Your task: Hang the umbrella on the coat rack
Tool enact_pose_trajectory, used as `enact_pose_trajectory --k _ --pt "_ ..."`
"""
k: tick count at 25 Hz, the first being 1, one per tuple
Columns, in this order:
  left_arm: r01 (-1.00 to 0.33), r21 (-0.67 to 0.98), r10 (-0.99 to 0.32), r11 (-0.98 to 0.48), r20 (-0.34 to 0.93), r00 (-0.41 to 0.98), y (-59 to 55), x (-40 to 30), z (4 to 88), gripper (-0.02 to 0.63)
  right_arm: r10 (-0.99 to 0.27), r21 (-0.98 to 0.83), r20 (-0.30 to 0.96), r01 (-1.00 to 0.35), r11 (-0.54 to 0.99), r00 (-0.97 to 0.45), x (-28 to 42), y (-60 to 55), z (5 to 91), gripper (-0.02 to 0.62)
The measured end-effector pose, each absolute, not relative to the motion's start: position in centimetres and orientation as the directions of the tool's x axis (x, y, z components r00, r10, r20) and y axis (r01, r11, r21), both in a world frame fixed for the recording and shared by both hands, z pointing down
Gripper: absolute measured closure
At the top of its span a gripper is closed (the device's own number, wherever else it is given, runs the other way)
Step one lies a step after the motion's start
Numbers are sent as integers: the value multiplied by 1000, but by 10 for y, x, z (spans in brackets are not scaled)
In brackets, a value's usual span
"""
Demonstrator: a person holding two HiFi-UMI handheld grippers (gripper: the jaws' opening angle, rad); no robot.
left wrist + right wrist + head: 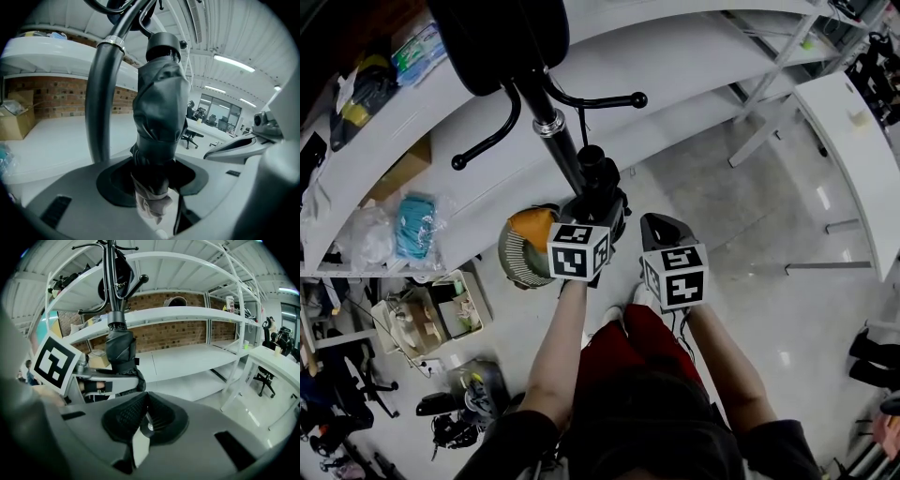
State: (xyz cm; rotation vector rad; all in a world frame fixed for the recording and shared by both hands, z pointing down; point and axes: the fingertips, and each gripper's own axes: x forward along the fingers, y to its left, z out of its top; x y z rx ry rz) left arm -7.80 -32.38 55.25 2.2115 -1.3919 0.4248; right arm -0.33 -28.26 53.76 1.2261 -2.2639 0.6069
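A folded black umbrella [598, 180] stands upright in my left gripper [602, 208], whose jaws are shut on its lower part. In the left gripper view the umbrella [159, 108] rises from between the jaws of the left gripper [155, 174], right beside the black coat rack pole [99, 93]. The coat rack [551, 117] has curved hooks [614, 100] above the umbrella, and a black item [502, 33] hangs at its top. My right gripper [662, 227] is just right of the umbrella, apart from it. This right gripper [143, 399] has its pads together and holds nothing. In the right gripper view the umbrella [120, 351] and rack [111, 273] are at the left.
White shelving [675, 56] runs behind the rack, with a cardboard box [401, 169] and bagged goods on it. A white table [853, 141] stands at the right. A round orange and white object [528, 246] sits on the floor by the rack's base. Boxes and clutter [431, 319] lie lower left.
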Motion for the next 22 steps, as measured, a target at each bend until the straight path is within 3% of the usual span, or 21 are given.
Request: enact_pose_trajectory --k 22 --pt "-934 145 -829 -325 431 356 -352 -100 564 397 -663 -145 604 -878 455 -443 -21 -284 562 577"
